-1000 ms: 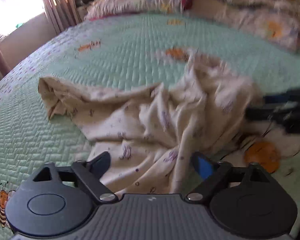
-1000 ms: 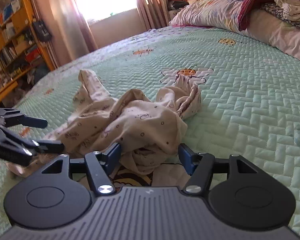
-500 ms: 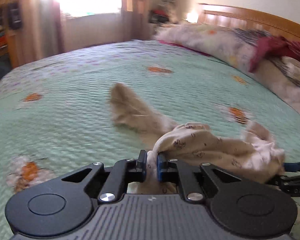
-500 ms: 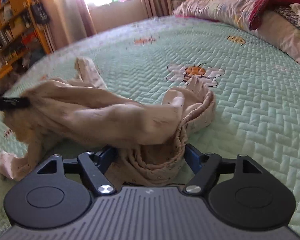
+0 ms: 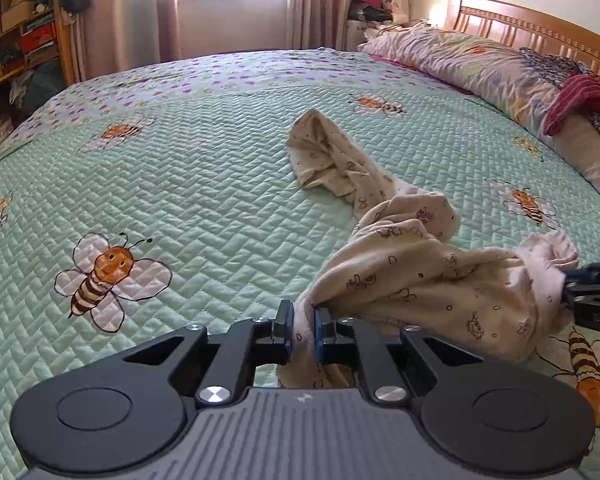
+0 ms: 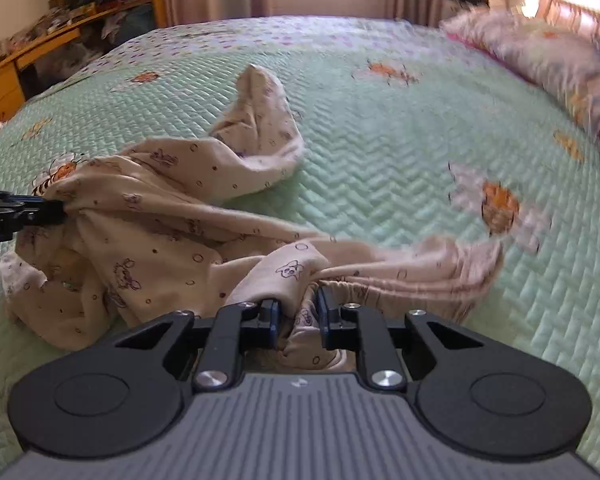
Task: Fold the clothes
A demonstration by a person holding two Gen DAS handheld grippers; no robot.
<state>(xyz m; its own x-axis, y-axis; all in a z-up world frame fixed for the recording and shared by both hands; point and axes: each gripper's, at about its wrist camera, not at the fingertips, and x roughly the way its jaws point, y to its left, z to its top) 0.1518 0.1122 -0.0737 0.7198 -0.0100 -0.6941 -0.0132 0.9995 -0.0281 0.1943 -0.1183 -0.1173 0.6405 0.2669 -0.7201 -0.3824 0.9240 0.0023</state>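
Observation:
A cream garment (image 5: 420,280) printed with small animal figures lies crumpled on the green quilted bedspread (image 5: 204,184). My left gripper (image 5: 302,330) is shut on a bunched edge of it, and cloth hangs below the pads. In the right wrist view the same garment (image 6: 160,216) stretches across the bed. There my right gripper (image 6: 298,322) is closing on the elastic waistband, with cloth pinched between the pads. The right gripper (image 5: 592,292) also shows at the right edge of the left wrist view, and the left gripper (image 6: 24,210) at the left edge of the right one.
Pillows (image 5: 480,64) and a red cloth (image 5: 580,96) lie along the wooden headboard (image 5: 540,28) at the right. A bookshelf (image 5: 16,40) and curtains (image 5: 148,12) stand past the far side of the bed. A wooden desk (image 6: 24,68) is at the left.
Both grippers went from open to closed on the garment, the left first, then the right. Both views swung round, and the cloth is now pulled out between the two grippers.

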